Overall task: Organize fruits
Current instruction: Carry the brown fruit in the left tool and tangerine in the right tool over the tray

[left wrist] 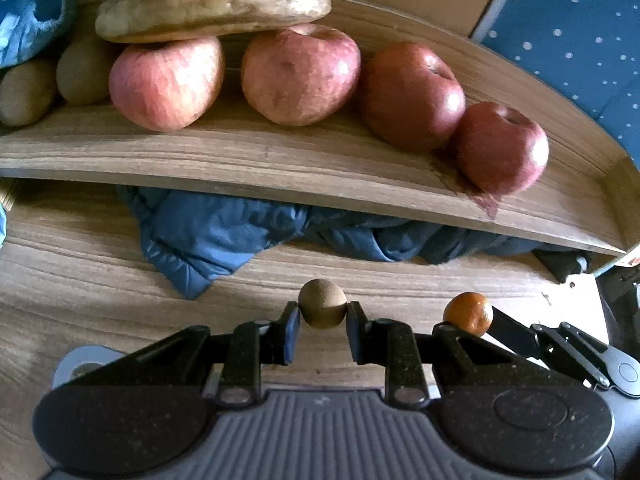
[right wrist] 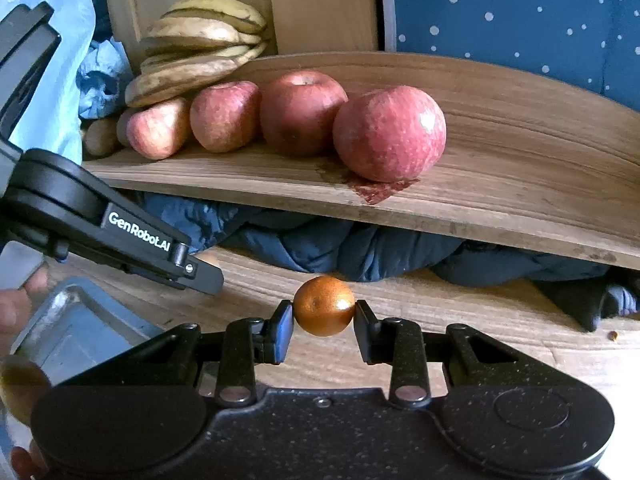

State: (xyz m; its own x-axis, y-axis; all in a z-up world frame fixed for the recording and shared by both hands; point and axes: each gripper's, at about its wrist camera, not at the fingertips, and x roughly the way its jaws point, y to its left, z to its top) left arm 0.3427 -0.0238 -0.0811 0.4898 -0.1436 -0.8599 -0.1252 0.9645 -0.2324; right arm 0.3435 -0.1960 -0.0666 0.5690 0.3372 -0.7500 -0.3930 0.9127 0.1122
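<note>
Wood-grain boards fill both views: a lower counter (left wrist: 100,264) and, raised above it, a curved wooden shelf (left wrist: 248,156) with a low back rim, behind which hangs a dark blue cloth with white dots (left wrist: 580,36). On the shelf four red apples (left wrist: 300,76) sit in a row, the two on the right end touching each other. To their left a bunch of brown, overripe bananas (left wrist: 212,10) is stacked so that the lowest one rests across the tops of the two left apples, and two kiwis (left wrist: 82,70) lie further left, beside a crumpled light blue cloth (left wrist: 32,12). A quilted dark blue jacket (left wrist: 208,240) is bundled on the counter under the shelf. The left gripper (left wrist: 322,316) hangs above the counter with its jaws clenched on a small round brown fruit (left wrist: 322,308), which is pinched between the pads at their tips; I cannot tell what kind of fruit it is. Just beside it on the right, the right gripper (right wrist: 323,318) has its jaws clamped on a small orange tangerine (right wrist: 324,306), also held at the tips and clear of the counter. From the right wrist the left gripper's black arm carries white lettering, and below it a grey metal tray (right wrist: 80,332) lies on the counter at the left, with a person's fingers (right wrist: 16,308) at the edge of the view.
</note>
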